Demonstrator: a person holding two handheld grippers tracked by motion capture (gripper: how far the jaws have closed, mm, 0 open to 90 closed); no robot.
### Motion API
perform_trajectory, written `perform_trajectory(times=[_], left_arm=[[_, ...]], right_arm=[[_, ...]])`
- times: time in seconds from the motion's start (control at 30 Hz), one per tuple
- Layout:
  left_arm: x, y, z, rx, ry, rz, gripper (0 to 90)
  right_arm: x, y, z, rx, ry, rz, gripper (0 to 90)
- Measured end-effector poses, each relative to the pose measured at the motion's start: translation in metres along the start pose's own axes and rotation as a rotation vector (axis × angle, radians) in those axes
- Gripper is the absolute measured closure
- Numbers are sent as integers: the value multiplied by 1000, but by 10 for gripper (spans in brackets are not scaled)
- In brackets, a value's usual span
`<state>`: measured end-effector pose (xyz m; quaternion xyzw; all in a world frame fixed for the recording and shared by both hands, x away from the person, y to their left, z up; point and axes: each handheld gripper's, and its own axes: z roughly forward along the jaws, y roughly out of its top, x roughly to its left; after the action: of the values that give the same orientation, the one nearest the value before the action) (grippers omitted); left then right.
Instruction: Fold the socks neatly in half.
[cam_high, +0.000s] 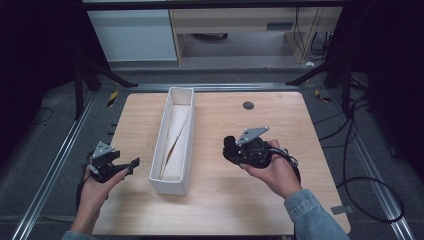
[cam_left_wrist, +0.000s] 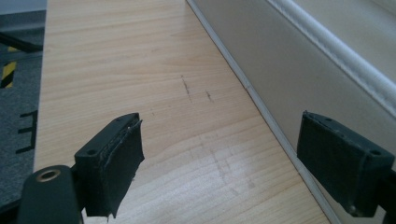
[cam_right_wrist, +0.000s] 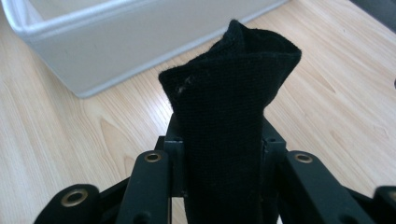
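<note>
R gripper (cam_right_wrist: 219, 154): jaws clamped on black cloth (cam_right_wrist: 229, 107), folded end sticking up, held above table w/ tip toward box, prob. to drop it in.
L gripper (cam_left_wrist: 219, 158): jaws apart, nothing betw., low beside box's long wall, likely ready to steady it.
Box (cam_high: 161, 150): white, long, narrow, mid-table (cam_high: 225, 200), pale liner inside.

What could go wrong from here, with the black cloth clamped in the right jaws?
1. The black cloth stands loose above the right gripper; it may snag on the white box rim.
2. The left gripper, jaws open, sits right beside the box wall and could nudge the box along the table.
</note>
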<state>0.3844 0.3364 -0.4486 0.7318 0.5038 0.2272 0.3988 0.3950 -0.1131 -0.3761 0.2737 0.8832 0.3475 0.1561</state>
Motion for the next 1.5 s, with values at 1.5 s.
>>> perform_trajectory(times=[1.5], left_arm=[[-8, -34, 12, 31, -6, 34, 91]], right_arm=[[43, 100, 21, -76, 109, -137, 664]])
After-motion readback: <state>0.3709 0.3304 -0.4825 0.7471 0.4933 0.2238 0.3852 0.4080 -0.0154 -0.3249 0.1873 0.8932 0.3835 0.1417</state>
